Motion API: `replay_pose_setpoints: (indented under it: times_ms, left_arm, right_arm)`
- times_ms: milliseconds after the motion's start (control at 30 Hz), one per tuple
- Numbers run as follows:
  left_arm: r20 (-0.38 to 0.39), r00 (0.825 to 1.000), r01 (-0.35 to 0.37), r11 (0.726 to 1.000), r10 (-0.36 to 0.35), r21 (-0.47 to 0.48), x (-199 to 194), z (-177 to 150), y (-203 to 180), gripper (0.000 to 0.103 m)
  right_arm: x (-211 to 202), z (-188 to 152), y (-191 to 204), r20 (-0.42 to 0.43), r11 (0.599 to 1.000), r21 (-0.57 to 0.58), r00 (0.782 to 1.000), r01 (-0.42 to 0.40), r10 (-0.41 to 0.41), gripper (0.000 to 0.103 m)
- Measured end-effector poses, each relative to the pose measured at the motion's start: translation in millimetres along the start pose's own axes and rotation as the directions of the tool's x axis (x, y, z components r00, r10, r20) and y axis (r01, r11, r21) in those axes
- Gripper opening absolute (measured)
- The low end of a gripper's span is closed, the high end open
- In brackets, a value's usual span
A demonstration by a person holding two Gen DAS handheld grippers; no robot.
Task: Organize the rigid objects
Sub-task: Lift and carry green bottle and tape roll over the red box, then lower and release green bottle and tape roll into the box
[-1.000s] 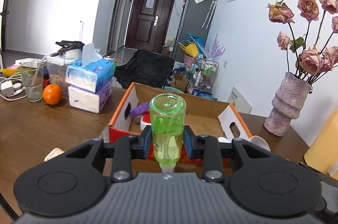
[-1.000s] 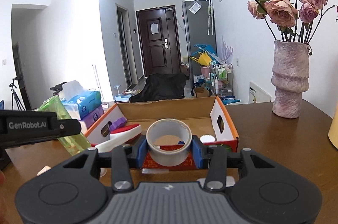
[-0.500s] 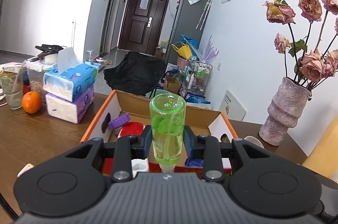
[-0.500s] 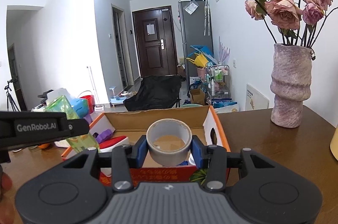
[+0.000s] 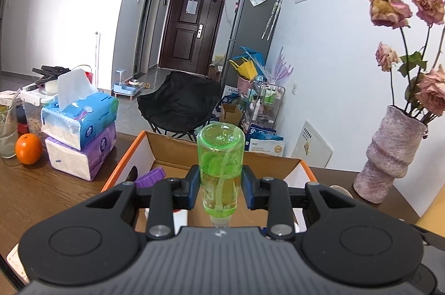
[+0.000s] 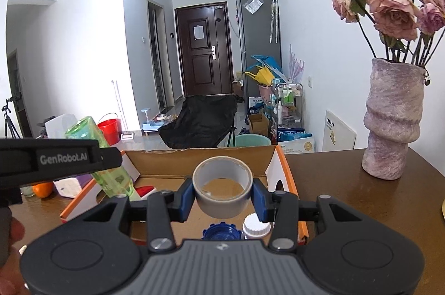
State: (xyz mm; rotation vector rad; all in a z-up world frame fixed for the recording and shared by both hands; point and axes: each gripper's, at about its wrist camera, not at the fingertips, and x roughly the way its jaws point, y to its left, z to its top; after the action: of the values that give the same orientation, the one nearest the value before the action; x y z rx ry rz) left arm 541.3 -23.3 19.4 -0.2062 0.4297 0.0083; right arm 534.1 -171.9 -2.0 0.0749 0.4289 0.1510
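My left gripper (image 5: 221, 190) is shut on a clear green bottle (image 5: 220, 167) with green liquid, held with its neck toward the camera. It hangs over the near part of an open cardboard box (image 5: 169, 147) with orange edges. My right gripper (image 6: 222, 196) is shut on a grey tape roll (image 6: 222, 186), above the same box (image 6: 200, 158). The green bottle (image 6: 111, 178) and the left gripper's black body (image 6: 55, 161) show at the left of the right wrist view. A purple lid (image 5: 150, 177), a blue cap (image 6: 219, 231) and a white cap (image 6: 256, 225) lie inside the box.
Two stacked tissue packs (image 5: 80, 128), an orange (image 5: 28, 145) and a glass (image 5: 7, 133) stand left of the box on the brown table (image 5: 41, 189). A pink vase (image 6: 392, 122) with dried roses stands at the right. A black chair (image 5: 180, 103) sits beyond the table.
Both grippers have moved forward over the box with their loads. The box's near wall has slipped under them, and the tissue packs and orange have shifted to the left.
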Motion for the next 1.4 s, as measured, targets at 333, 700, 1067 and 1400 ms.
replay_pose_setpoints:
  times_ms: [333,700,1067,1400]
  left_arm:
    - [-0.010,0.999,-0.036,0.999,0.037,0.009,34.7,6.5,6.2,0.032]
    - [-0.026,0.996,-0.083,0.996,0.083,0.017,62.2,10.0,15.1,0.032]
    - [-0.064,0.994,-0.085,0.996,0.086,0.005,76.8,5.7,19.7,0.032]
    - [-0.084,0.993,-0.085,0.996,0.085,0.006,80.0,6.4,22.3,0.041]
  right_arm:
    - [27.3,9.0,5.3,-0.025,0.999,-0.037,1.000,0.005,-0.006,0.042]
    - [60.2,15.2,6.9,-0.092,0.998,-0.061,0.996,0.017,-0.023,0.042]
    - [88.1,8.6,6.2,-0.163,0.997,-0.078,0.986,0.013,-0.026,0.042]
    - [96.6,8.1,0.9,-0.181,0.997,-0.080,0.983,0.018,-0.032,0.044]
